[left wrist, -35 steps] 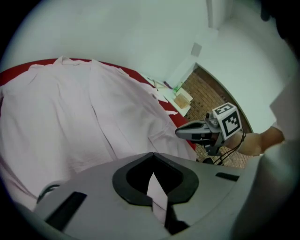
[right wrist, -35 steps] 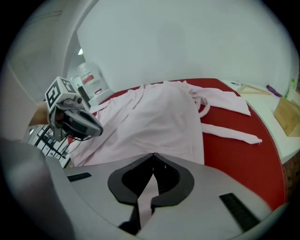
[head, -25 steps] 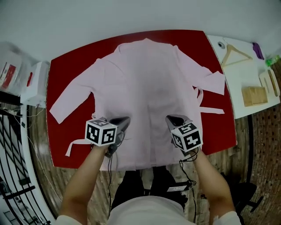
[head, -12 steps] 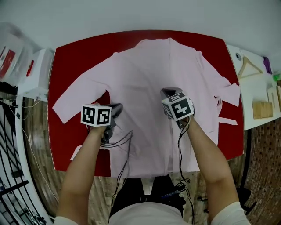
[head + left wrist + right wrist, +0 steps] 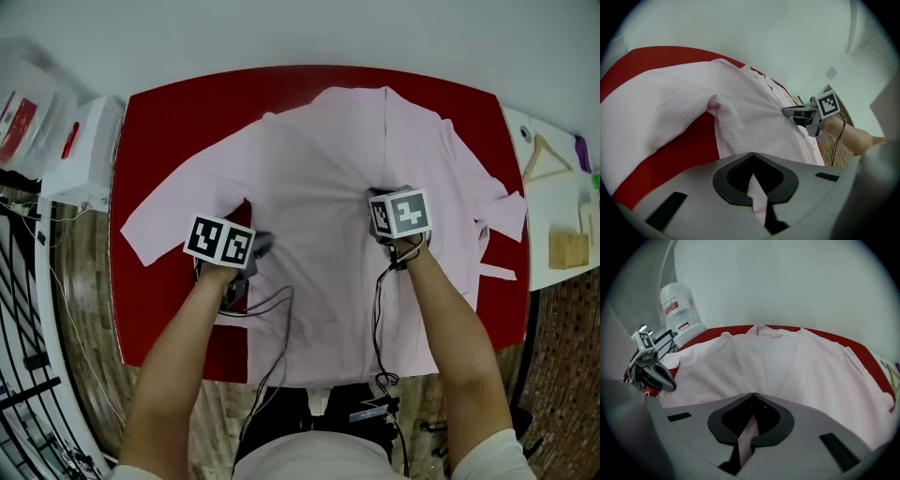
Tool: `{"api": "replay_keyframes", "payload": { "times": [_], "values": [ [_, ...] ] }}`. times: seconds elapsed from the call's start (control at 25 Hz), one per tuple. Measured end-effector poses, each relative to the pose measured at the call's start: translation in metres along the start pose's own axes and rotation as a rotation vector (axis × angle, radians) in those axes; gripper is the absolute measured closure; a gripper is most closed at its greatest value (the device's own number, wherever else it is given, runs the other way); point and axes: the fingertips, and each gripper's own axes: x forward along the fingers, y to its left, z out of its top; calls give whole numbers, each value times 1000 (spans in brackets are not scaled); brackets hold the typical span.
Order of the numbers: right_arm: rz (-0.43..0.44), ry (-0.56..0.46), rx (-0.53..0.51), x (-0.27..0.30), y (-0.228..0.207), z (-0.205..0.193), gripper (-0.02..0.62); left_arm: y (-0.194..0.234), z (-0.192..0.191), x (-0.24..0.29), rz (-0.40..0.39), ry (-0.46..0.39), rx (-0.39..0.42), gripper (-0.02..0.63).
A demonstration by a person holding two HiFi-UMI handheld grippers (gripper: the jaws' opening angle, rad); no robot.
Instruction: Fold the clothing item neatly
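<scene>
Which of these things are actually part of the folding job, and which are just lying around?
Part of the job:
- pink robe, spread on the red table
- left gripper and right gripper, each with its jaws shut on the robe's cloth

Just lying about:
- wooden hanger
- wooden block
- white box
- plastic bottle

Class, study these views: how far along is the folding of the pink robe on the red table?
Done: the robe lies spread flat on the table, with no fold visible. In hand: the left gripper and right gripper are each shut on a pinch of its mid-body fabric. Left: the sleeves are out to the sides and the belt trails loose, so every fold remains.
</scene>
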Motion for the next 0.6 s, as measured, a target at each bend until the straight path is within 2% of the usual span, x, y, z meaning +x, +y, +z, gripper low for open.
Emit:
{"api": "replay_keyframes", "payload": {
  "times": [0.16, 0.28, 0.36, 0.48, 0.6],
  "values": [
    [-5, -9, -8, 0, 0, 3, 583, 2, 2, -2, -17, -2, -16, 602],
    [5, -50, -29, -13, 8, 5, 581, -4, 2, -10, 0, -21, 30, 601],
    [37, -82, -21, -28, 16, 1, 581, -18, 1, -20, -23, -45, 68, 601],
    [88, -85, -4, -52, 31, -21, 583, -37, -17, -35, -55, -41, 112, 601],
    [125, -53, 18, -69, 47, -55, 583, -41, -51, -39, -52, 17, 121, 601]
  ]
}}
